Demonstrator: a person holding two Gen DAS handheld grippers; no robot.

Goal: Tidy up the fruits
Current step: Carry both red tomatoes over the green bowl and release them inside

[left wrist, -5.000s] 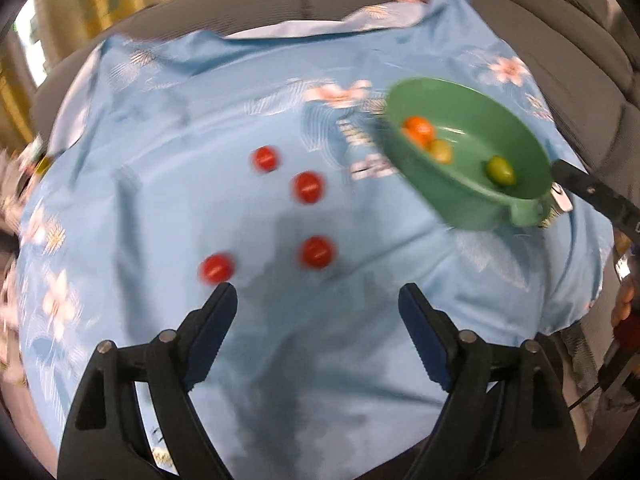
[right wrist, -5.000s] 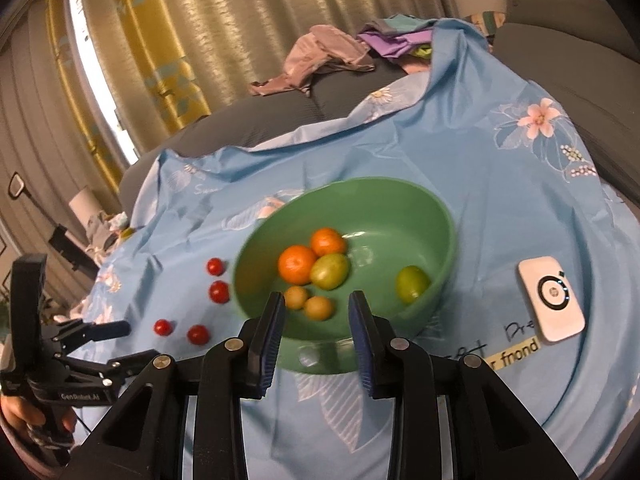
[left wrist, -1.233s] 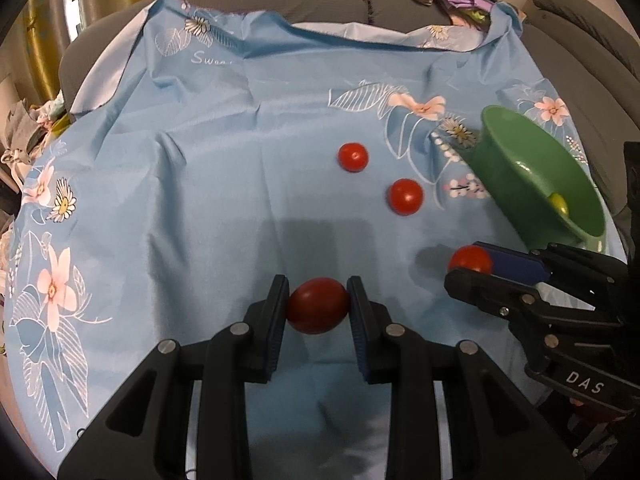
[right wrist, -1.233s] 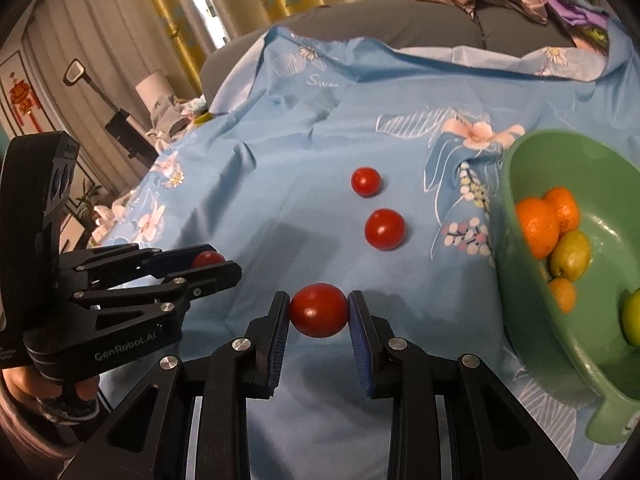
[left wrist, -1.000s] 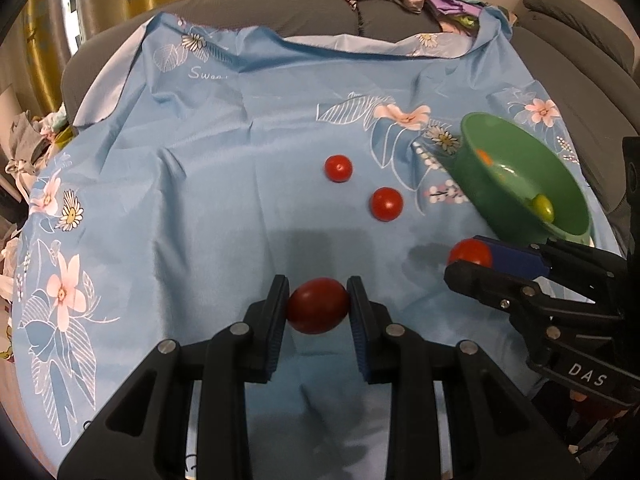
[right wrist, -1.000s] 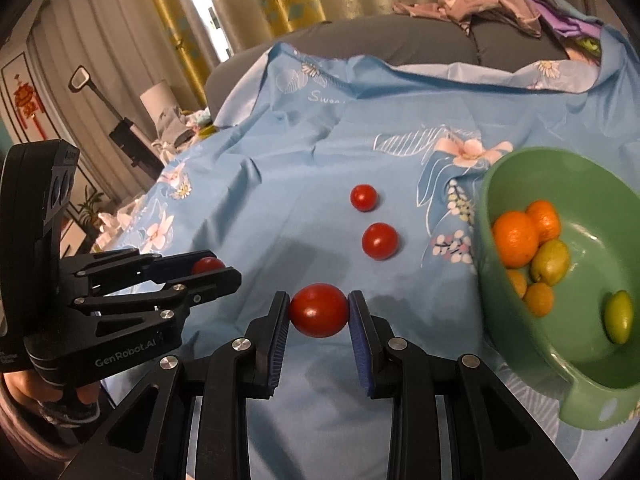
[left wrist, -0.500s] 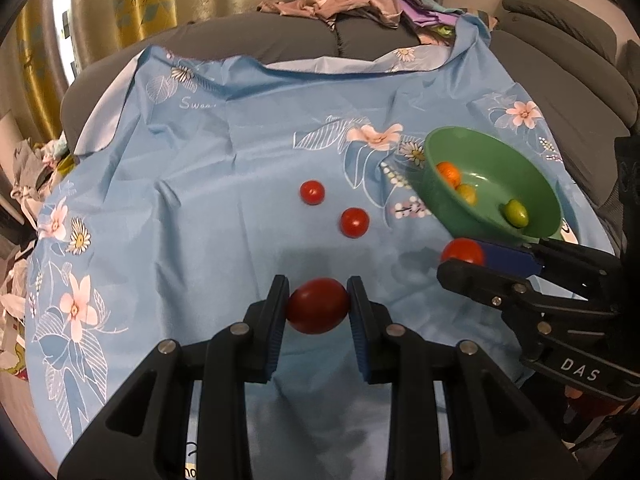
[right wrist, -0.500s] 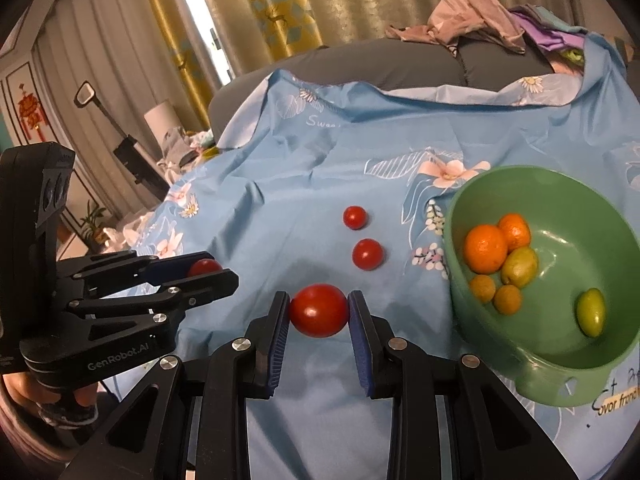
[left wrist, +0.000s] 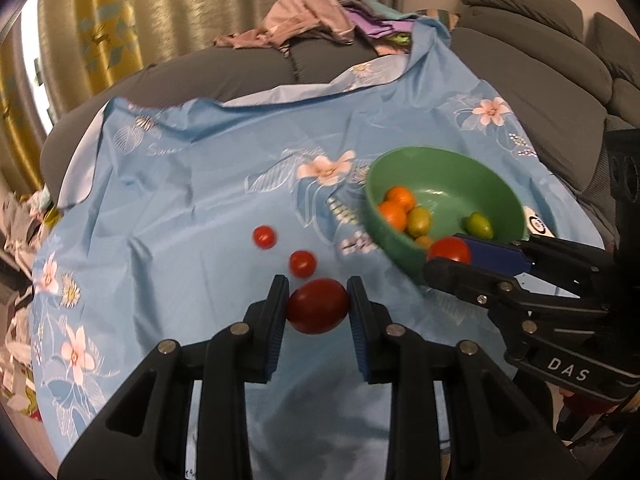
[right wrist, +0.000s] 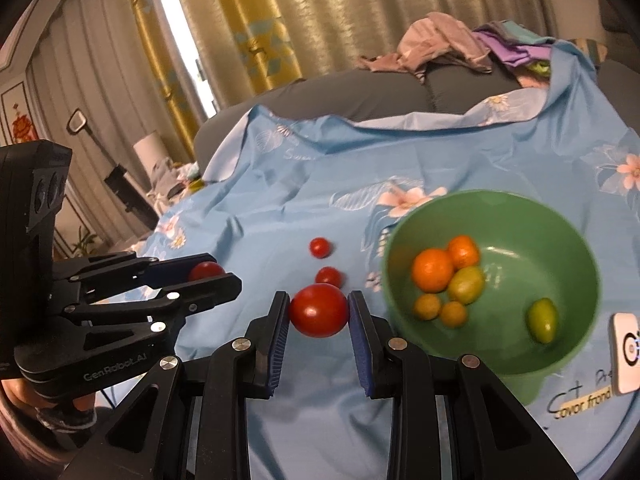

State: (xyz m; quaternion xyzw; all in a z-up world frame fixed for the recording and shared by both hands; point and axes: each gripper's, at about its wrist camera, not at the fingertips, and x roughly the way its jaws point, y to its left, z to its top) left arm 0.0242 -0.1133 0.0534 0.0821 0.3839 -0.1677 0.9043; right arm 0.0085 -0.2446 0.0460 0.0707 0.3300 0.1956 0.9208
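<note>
Gold-patterned curtains (right wrist: 256,40) and a grey sofa (left wrist: 540,64) heaped with crumpled clothes (right wrist: 448,46) frame a tabletop (left wrist: 180,184) draped in a blue floral cloth (right wrist: 280,208), where fruit lies partly sorted. Above the cloth's near edge, the left gripper (left wrist: 318,306) is clamped on a dark red tomato (left wrist: 317,311), its blue pads pressing both sides of the fruit. Just to its right, the right gripper (right wrist: 319,312) is likewise closed on a brighter red tomato (right wrist: 319,310), held clear of the cloth beside the bowl's near rim. Each gripper appears in the other's camera, the tomato showing red between its black fingers. Two smaller cherry tomatoes (left wrist: 264,237) (left wrist: 303,263) lie loose on the cloth near the middle of the tabletop, close together but not touching, just beyond the held fruit. Toward the right edge sits a green bowl (right wrist: 560,236) containing two oranges (right wrist: 432,270), a yellow-green fruit (right wrist: 466,285) touching them, two small orange fruits (right wrist: 427,307) and a green one (right wrist: 542,320) lying apart on the bowl's right side. Beside the bowl, at the right edge, lies a small white device (right wrist: 626,354) with a round dark mark, near some printed lettering. A person's hand (right wrist: 24,416) is partly visible under the left gripper's body.
</note>
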